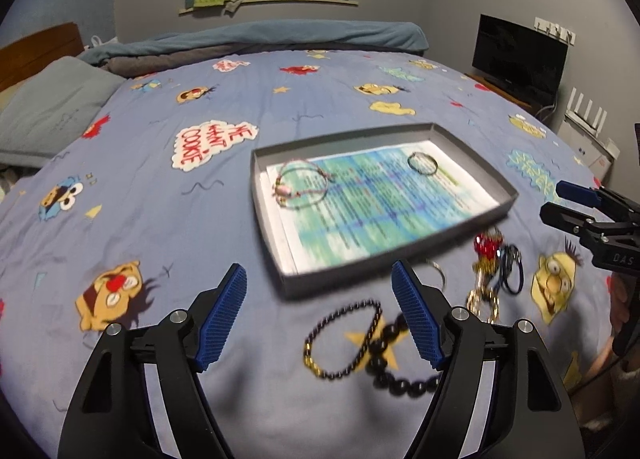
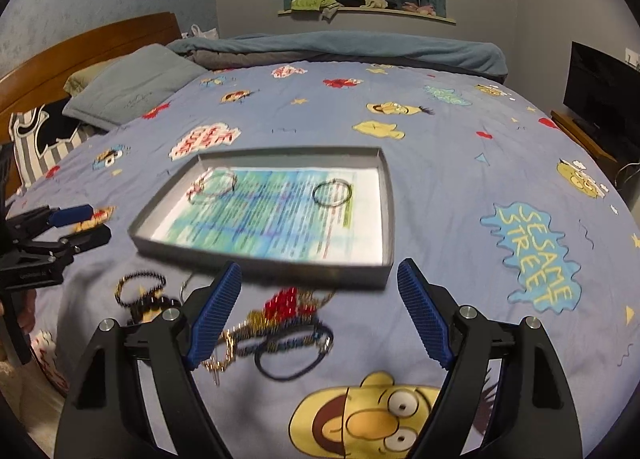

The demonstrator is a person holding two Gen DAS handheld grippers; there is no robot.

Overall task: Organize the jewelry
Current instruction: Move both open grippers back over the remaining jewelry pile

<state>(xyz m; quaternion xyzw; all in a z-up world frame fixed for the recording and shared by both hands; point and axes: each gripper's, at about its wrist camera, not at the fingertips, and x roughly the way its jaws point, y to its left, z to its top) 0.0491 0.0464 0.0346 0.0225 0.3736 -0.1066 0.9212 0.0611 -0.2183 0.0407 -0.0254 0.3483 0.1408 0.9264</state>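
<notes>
A shallow grey tray [image 1: 472, 139] lined with printed paper lies on the bedspread. It holds thin pink bracelets [image 1: 302, 187] at its left and a dark ring bracelet [image 1: 423, 163] at its right. On the cover in front of it lie a dark bead bracelet [image 1: 344, 339], a chunky black bead string [image 1: 396, 375], a red bead piece [image 1: 486, 245], a gold chain [image 1: 482, 301] and blue bands [image 1: 510, 271]. My left gripper [image 1: 318, 275] hangs open over the bead bracelets. Over the red piece [image 2: 290, 299] and blue bands [image 2: 292, 359], my right gripper [image 2: 319, 271] is open and holds nothing.
The cartoon-print bedspread [image 2: 460, 163] covers the bed. A grey pillow [image 2: 132, 87] and wooden headboard [image 2: 80, 43] are at the far left, a rolled blanket [image 2: 340, 47] lies along the far side, and a TV [image 2: 600, 99] stands right. A hand [image 1: 618, 307] shows at the edge.
</notes>
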